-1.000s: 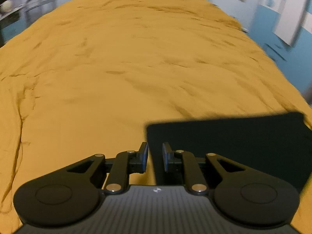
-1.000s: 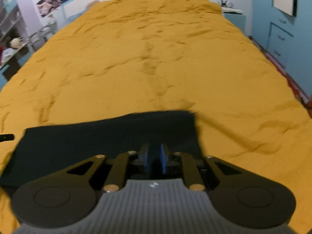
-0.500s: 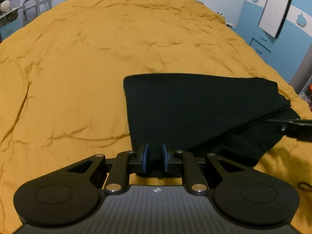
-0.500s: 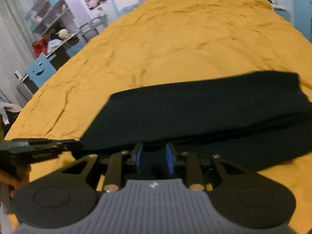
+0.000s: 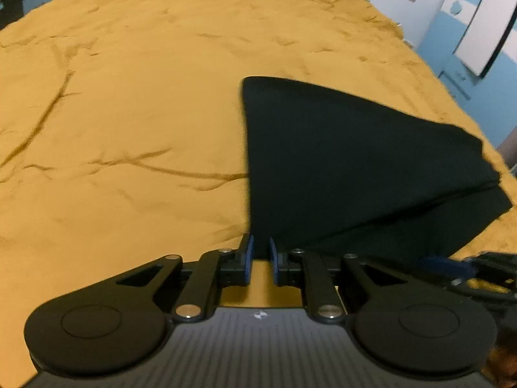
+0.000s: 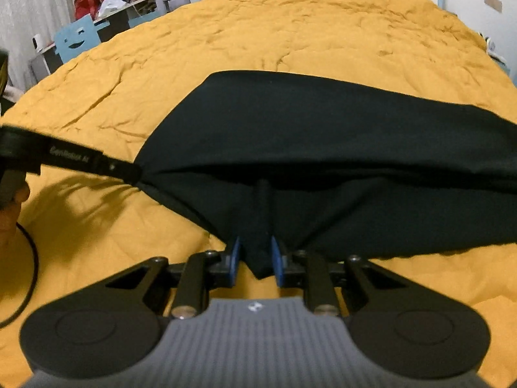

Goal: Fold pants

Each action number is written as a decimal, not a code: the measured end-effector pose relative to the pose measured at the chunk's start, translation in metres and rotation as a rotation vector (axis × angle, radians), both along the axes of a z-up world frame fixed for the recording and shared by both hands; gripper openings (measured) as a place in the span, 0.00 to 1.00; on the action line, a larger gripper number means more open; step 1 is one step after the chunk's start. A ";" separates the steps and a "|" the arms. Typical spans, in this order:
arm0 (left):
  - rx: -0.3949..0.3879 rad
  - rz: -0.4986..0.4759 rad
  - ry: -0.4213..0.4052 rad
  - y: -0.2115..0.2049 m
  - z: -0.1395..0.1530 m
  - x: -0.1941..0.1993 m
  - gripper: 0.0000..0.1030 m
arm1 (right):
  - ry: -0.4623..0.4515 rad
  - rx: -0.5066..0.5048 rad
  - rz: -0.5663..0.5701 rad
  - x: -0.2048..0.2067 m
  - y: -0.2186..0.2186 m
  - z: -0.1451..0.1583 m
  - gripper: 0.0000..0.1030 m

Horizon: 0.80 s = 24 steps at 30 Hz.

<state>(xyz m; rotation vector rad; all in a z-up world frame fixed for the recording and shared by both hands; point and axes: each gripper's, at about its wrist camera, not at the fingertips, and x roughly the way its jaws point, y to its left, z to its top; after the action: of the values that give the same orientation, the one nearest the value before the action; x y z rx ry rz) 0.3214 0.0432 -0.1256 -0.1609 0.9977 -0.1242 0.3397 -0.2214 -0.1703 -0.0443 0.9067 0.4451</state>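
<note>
The black pants (image 5: 355, 161) lie folded on a mustard-yellow bedspread (image 5: 129, 97), with their near layer lifted off the bed. My left gripper (image 5: 259, 252) is shut on the near left corner of the pants. My right gripper (image 6: 255, 255) is shut on a bunched near edge of the pants (image 6: 323, 135), which hangs in a point between the blue pads (image 6: 276, 258). The left gripper also shows in the right wrist view (image 6: 137, 174), pinching the left corner. The right gripper shows blurred in the left wrist view (image 5: 446, 265).
The yellow bedspread (image 6: 290, 26) fills both views, with wrinkles. A desk with clutter and a blue chair (image 6: 77, 37) stand beyond the bed's far left. Blue drawers and a white board (image 5: 478, 32) stand on the right. A black cable (image 6: 29, 274) loops at the left.
Both grippers have pulled back toward me and lifted the near layer of the pants. The pants sit closer and their near edge is more bunched and raised.
</note>
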 end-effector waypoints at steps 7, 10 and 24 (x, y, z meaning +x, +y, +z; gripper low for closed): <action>-0.153 0.035 -0.049 0.026 0.026 0.004 0.38 | -0.009 0.131 -0.077 0.011 -0.044 0.041 0.22; -0.233 0.064 -0.065 0.034 0.031 0.022 0.49 | -0.047 0.139 -0.143 0.025 -0.067 0.054 0.27; -0.588 0.170 0.040 0.062 -0.044 0.065 0.42 | -0.039 0.143 -0.340 0.056 -0.150 0.047 0.29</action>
<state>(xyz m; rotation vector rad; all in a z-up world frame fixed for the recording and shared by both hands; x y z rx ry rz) 0.3860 0.1057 -0.1694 -0.7861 0.9606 -0.2577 0.3952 -0.3712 -0.1235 0.2284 0.8226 0.1902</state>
